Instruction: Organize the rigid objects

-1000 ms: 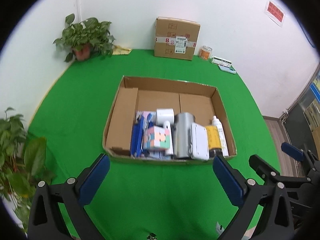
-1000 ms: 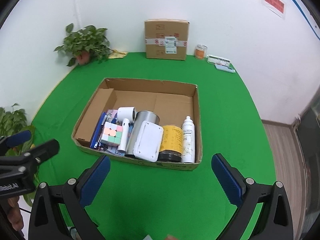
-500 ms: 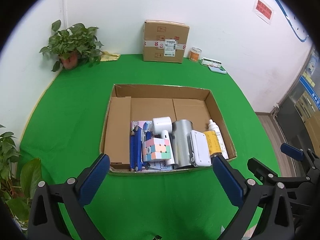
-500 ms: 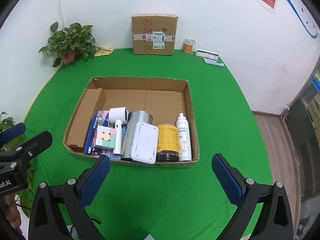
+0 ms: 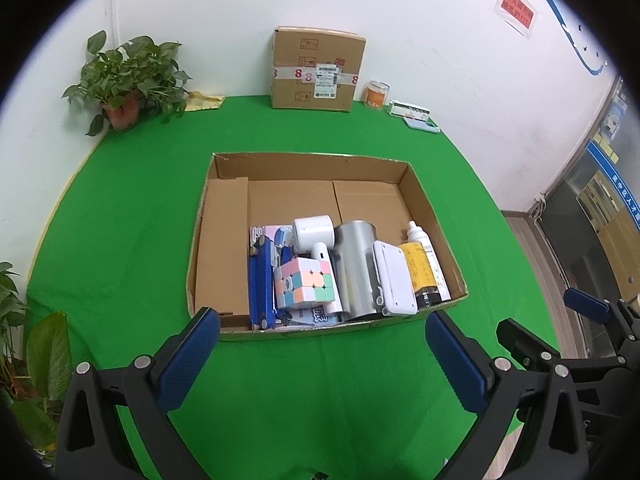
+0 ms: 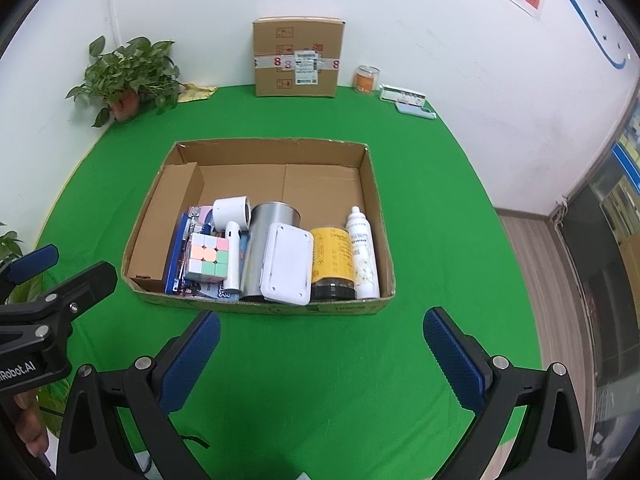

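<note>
An open cardboard box (image 5: 308, 162) (image 6: 272, 145) sits on the green cloth. Along its near side lie a pastel puzzle cube (image 5: 306, 284) (image 6: 208, 258), a blue stapler-like tool (image 5: 260, 280), a small white fan (image 5: 314, 234) (image 6: 232, 212), a steel can (image 5: 354, 268) (image 6: 266, 244), a white flat case (image 5: 394, 278) (image 6: 288, 262), a yellow-labelled jar (image 5: 420, 276) (image 6: 332, 260) and a white bottle (image 5: 422, 242) (image 6: 362, 252). My left gripper (image 5: 320, 356) and right gripper (image 6: 320, 354) are both open and empty, held above the cloth in front of the box.
A taped cardboard carton (image 5: 318, 68) (image 6: 298, 56) stands at the back wall with an orange jar (image 5: 376, 94) and small packets to its right. A potted plant (image 5: 128, 76) (image 6: 128, 72) stands at the back left. More leaves (image 5: 36, 352) are near left.
Both grippers have pulled back and up slightly, so the box sits a little farther away and more centred. Both stay open. Nothing in the box has moved.
</note>
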A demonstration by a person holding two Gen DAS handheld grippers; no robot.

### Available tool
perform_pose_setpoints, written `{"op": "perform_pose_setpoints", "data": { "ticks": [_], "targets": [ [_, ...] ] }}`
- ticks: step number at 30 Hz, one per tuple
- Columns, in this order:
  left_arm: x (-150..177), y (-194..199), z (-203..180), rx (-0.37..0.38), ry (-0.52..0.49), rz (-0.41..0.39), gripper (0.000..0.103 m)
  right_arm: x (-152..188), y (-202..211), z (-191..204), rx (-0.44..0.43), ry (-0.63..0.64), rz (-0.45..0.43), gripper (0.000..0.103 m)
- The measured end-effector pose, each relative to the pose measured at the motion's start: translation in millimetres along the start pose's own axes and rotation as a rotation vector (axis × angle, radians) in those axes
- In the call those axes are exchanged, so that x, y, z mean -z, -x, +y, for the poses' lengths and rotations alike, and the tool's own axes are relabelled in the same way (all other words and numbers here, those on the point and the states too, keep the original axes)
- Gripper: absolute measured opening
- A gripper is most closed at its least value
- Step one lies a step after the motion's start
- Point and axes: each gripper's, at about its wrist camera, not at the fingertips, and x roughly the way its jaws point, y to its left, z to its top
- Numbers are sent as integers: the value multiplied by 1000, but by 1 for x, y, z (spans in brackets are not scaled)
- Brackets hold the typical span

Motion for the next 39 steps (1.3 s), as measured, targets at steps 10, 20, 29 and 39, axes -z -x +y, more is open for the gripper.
{"op": "perform_pose_setpoints", "data": {
  "ticks": [10,20,29,39],
  "targets": [
    [14,-10,-5,22,-5,35,102,22,-9,-2,45,3,50,102],
    [13,-12,-11,-80,21,63,102,18,-29,-10,-4,32,51,102],
    [10,-13,-19,-188,61,81,102,6,-48,-12,-89,57,51,102],
    [2,-20,-23,-224,82,54,102,0,-54,-17,-113,21,32,102]
  ]
}}
